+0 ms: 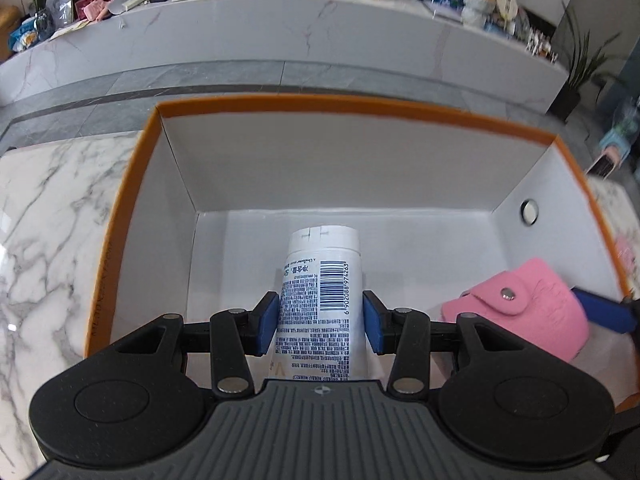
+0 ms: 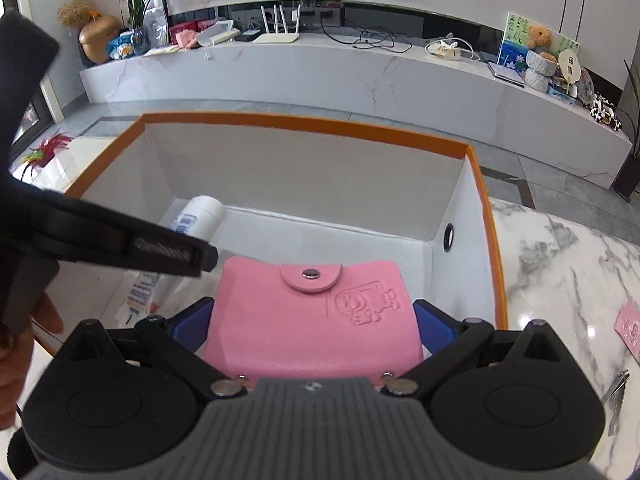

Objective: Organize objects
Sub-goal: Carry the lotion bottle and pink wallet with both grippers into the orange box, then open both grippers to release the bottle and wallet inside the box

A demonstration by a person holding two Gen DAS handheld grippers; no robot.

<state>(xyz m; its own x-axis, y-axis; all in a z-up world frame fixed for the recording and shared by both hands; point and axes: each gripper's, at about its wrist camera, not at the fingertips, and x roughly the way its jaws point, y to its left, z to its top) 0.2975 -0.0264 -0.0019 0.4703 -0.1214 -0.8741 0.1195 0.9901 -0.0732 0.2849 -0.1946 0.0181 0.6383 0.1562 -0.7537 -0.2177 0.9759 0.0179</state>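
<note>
An orange-rimmed white box (image 1: 320,101) stands on the marble table. Inside it, my left gripper (image 1: 320,314) is shut on a white tube (image 1: 324,258) with a barcode, cap pointing away, low near the box floor. At the box's right side a pink snap pouch (image 1: 532,312) is pinched by a blue finger (image 1: 604,314) of the other gripper. In the right wrist view, my right gripper (image 2: 314,320) is shut on that pink pouch (image 2: 280,312) within the box (image 2: 304,122). The white tube (image 2: 202,212) lies to its left under the left gripper's black body (image 2: 160,250).
Marble tabletop (image 1: 48,220) surrounds the box. To the box's right lie a pink card (image 2: 634,330) and a small metal tool (image 2: 616,390). A hand (image 2: 16,344) shows at the left edge. A long low marble cabinet (image 2: 360,76) with clutter runs across the far floor.
</note>
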